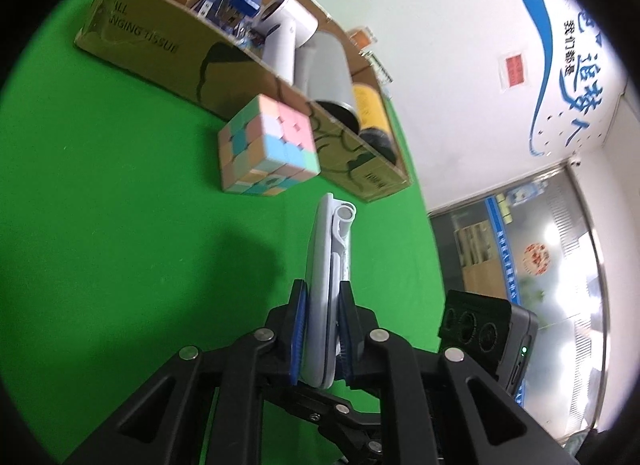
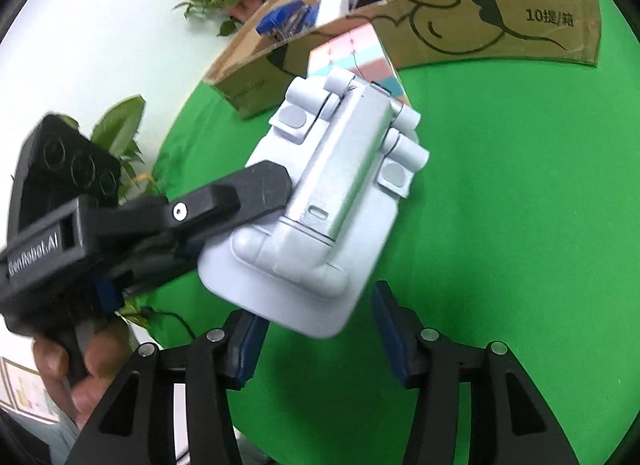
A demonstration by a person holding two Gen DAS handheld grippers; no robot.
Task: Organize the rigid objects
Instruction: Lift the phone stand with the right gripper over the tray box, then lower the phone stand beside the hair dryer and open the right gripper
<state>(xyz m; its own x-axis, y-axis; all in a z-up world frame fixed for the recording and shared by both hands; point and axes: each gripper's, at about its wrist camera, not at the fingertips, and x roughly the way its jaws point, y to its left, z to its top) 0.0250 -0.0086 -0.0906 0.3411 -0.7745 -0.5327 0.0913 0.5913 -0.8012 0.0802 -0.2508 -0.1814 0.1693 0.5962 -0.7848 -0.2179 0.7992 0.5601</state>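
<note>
Left gripper (image 1: 322,329) clamped tight on the folding phone stand (image 1: 326,265), up over the green table (image 1: 100,185). Right gripper (image 2: 316,329) loose, letting go. Best carried gently past the cube (image 1: 266,147), into the cardboard box (image 1: 160,41).

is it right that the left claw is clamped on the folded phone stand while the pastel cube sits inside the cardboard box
Not quite: the pastel cube sits on the green cloth outside the cardboard box, as the left wrist view shows. The left claw is indeed clamped on the folded phone stand.

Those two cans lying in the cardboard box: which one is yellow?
The yellow can lies at the box's end, nearest the corner. The grey can beside it sits further inside, next to the white hair dryer.
</note>
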